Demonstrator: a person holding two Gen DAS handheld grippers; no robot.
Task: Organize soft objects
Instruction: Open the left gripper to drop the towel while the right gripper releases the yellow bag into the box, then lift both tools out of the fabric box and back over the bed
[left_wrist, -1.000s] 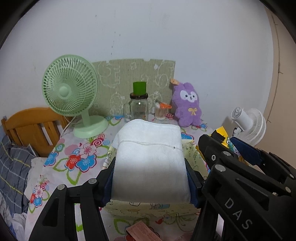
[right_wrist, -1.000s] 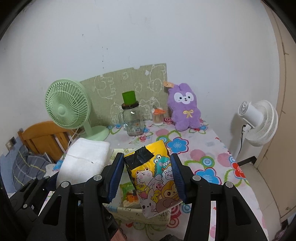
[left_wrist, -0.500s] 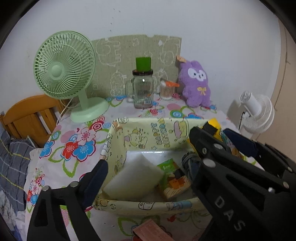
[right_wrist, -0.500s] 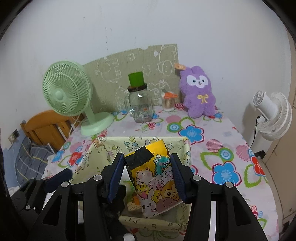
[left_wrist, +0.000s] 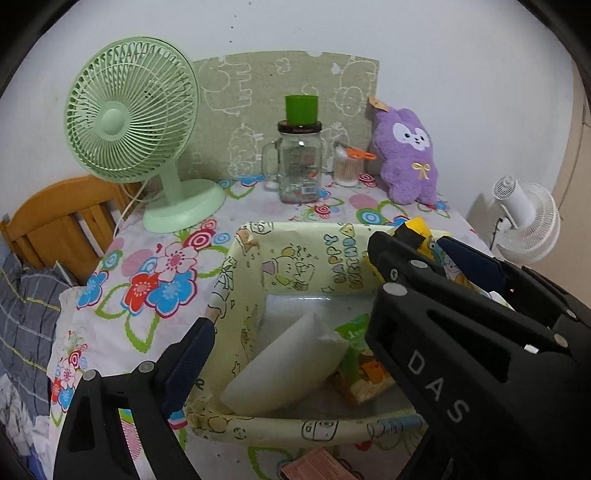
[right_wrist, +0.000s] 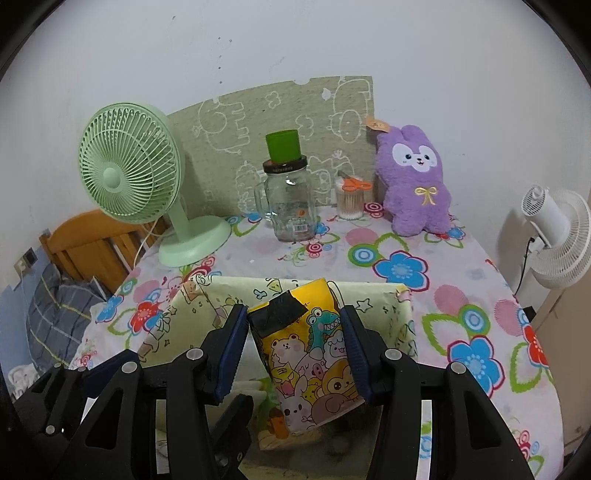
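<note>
2 soft things already lay in the fabric box (left_wrist: 255, 295): a folded white towel (left_wrist: 284, 365) leaning on its left wall, and a green packet (left_wrist: 362, 373) beside it on the floor of the box. The third, a yellow cartoon pouch (right_wrist: 310, 354), hung directly over the box opening, clamped between the pads of the right gripper (right_wrist: 295, 354). Its long axis ran roughly along the fingers and tilted, taped top end pointing away toward the far wall, lower end drooping toward the box floor. So the right gripper was the nearer one by far, and the drop looked to be straight down, into the free space right of the towel. Its jaws stood partly closed, pressing the pouch on both sides.

The left gripper (left_wrist: 291, 339) hovered over the near left corner of the box with jaws spread wide, holding nothing; the towel sat below and between its fingers, apart from them.
</note>
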